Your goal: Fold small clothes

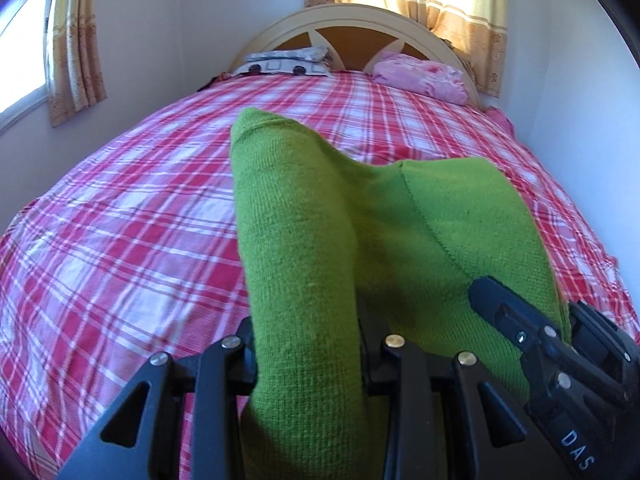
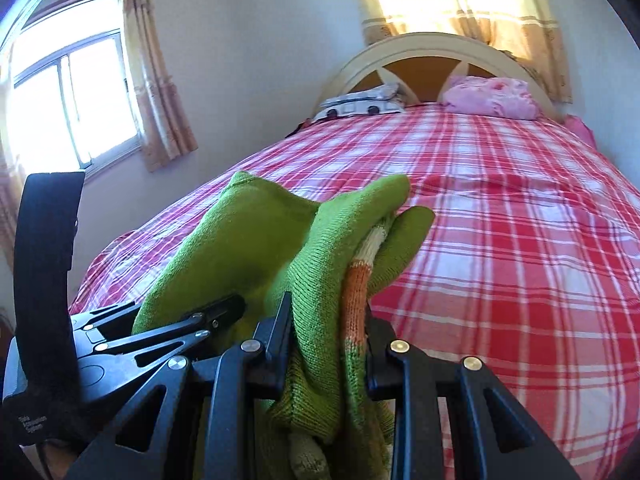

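Observation:
A green knit garment (image 1: 304, 216) hangs lifted above the red-and-white plaid bed (image 1: 120, 220). My left gripper (image 1: 310, 340) is shut on one bunched part of it at the bottom of the left wrist view. To its right, my right gripper (image 1: 536, 308) clamps another part of the same garment. In the right wrist view the green garment (image 2: 256, 232) shows an orange and white striped band (image 2: 358, 280), and my right gripper (image 2: 328, 332) is shut on those folds. My left gripper (image 2: 176, 308) holds the cloth at the left. The garment's lower part is hidden below both grippers.
A patterned pillow (image 1: 280, 64) and a pink bundle (image 1: 420, 76) lie by the arched headboard (image 1: 344, 28). A white wall (image 1: 580, 100) runs along the bed's right side. Curtained windows (image 2: 76, 100) stand at the left and behind the headboard.

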A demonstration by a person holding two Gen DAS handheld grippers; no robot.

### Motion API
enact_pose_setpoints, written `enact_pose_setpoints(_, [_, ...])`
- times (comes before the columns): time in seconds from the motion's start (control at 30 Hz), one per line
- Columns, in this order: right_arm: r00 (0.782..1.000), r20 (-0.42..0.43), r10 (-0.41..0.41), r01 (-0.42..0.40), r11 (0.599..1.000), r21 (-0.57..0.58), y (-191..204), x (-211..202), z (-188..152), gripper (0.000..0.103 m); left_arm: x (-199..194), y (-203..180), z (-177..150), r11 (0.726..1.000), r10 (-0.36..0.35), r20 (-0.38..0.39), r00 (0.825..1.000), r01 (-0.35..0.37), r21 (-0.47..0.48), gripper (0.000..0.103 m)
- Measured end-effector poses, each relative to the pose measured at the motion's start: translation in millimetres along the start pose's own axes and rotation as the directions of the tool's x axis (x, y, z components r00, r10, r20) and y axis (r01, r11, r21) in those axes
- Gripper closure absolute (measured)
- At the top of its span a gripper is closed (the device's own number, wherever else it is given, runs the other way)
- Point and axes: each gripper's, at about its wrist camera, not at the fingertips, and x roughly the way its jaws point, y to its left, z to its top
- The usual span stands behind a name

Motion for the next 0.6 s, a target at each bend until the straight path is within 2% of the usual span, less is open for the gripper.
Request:
enact_pose_setpoints(0.37, [1.000,-0.005,0.018,-0.018,0.998,-0.053,30,47,9,0.075,25,32,12,0.997,0.070,0.024,0.997,-0.070,0.022,0.069])
enact_pose_setpoints(0.6, [0.998,-0.041,-0.057,0.051,0.990,-0.132,35,91,12,0.075,66,35,13,0.995,0.095,0.002,0.996,-0.095,0.034,0.069])
